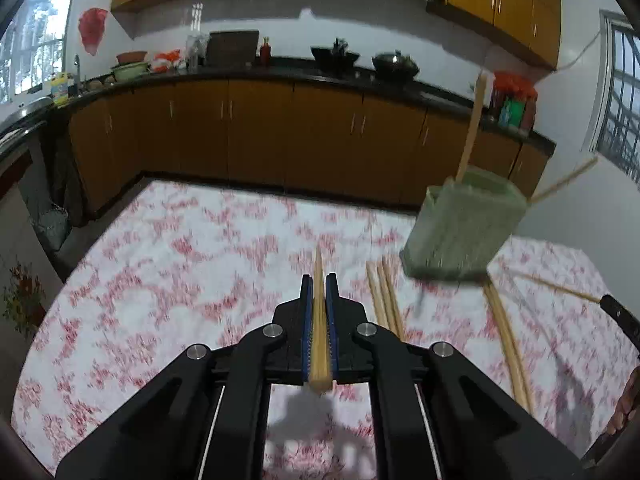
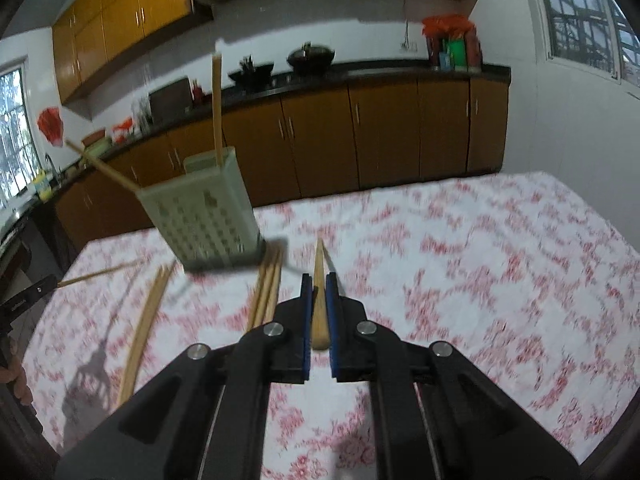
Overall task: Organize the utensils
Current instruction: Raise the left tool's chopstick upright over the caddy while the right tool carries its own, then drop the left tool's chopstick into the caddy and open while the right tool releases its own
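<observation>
My left gripper (image 1: 319,280) is shut on a wooden chopstick (image 1: 319,320) that lies along its fingers, above the table. My right gripper (image 2: 319,280) is shut on another wooden chopstick (image 2: 319,300). A pale green perforated utensil holder (image 1: 460,228) stands on the table, ahead and right of the left gripper; in the right wrist view the holder (image 2: 204,216) is ahead and left. Two chopsticks (image 1: 472,136) stick up out of it. Several loose chopsticks (image 1: 384,296) lie on the cloth beside the holder, also in the right wrist view (image 2: 266,288).
The table carries a white cloth with red flowers (image 1: 180,260). More chopsticks (image 1: 508,340) lie to the right. Behind the table run brown kitchen cabinets (image 1: 260,132) under a black counter with pots. The other gripper's tip (image 1: 620,316) shows at the right edge.
</observation>
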`<state>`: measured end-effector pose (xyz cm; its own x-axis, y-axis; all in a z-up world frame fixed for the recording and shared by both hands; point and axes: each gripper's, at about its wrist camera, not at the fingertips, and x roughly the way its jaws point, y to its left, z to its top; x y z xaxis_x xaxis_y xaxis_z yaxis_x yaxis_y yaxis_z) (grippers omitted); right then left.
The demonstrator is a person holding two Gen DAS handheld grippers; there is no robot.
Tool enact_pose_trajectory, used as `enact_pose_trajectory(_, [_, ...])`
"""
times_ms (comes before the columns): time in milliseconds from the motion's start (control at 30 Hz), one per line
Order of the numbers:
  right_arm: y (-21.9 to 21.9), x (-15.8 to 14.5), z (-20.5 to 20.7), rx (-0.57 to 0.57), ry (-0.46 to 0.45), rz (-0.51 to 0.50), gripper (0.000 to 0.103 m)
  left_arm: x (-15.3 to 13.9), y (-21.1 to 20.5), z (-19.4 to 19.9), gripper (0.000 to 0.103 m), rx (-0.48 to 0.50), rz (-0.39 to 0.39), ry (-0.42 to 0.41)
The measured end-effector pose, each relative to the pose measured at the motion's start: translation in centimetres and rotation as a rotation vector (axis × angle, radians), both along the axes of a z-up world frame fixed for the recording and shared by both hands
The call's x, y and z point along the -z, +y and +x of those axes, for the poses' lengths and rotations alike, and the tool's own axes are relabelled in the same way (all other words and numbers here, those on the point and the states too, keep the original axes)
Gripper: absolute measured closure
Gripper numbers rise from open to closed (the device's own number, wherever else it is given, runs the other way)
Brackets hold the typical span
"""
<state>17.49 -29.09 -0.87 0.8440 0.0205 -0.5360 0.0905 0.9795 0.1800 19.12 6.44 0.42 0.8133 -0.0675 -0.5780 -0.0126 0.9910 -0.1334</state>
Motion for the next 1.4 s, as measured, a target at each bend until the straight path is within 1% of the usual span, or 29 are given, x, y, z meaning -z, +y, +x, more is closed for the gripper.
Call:
enact_pose_trajectory(167, [-0.2, -1.8, 0.1, 0.009, -0.057, 0.003, 0.095, -2.1, 0.4, 0.4, 0.096, -0.01, -0.015, -0.049])
enact_pose_trajectory(267, [-0.2, -2.6, 0.1, 0.009, -0.083, -0.002, 0.095, -3.0, 0.4, 0.5, 0.096, -0.01, -0.01, -0.071])
enact_pose_trajectory(567, [0.4, -4.0, 0.3, -0.004, -0.121, -0.024, 0.095, -4.2, -0.1, 0.7, 0.096, -0.001, 0.013, -0.104])
enact_pose_trajectory(667, [0.7, -4.9, 0.6, -0.012, -0.14, -0.032, 0.095, -4.9, -0.3, 0.8, 0.096, 0.005, 0.015, -0.115])
enact_pose_trajectory(733, [0.9, -6.2, 0.6, -0.024, -0.171, -0.037, 0.095, -5.8, -0.6, 0.6, 0.096, 0.017, 0.019, -0.136])
enact_pose_trajectory(833, [1.1, -8.3, 0.5, -0.047, -0.217, -0.032, 0.095, -7.8, -1.4, 0.2, 0.096, 0.048, 0.02, -0.18])
enact_pose_trajectory(1067, [2.0, -13.1, 0.3, -0.114, -0.328, 0.02, 0.095, -11.5, -3.9, -0.3, 0.096, 0.119, -0.003, -0.275])
enact_pose_trajectory(1267, [3.0, -16.1, 1.1, -0.131, -0.417, 0.038, 0.095, -14.2, -6.6, 1.0, 0.096, 0.143, -0.03, -0.365])
enact_pose_trajectory(1400, [3.4, -17.7, 2.8, -0.125, -0.469, 0.052, 0.095, -15.7, -7.9, 2.3, 0.096, 0.137, -0.038, -0.434])
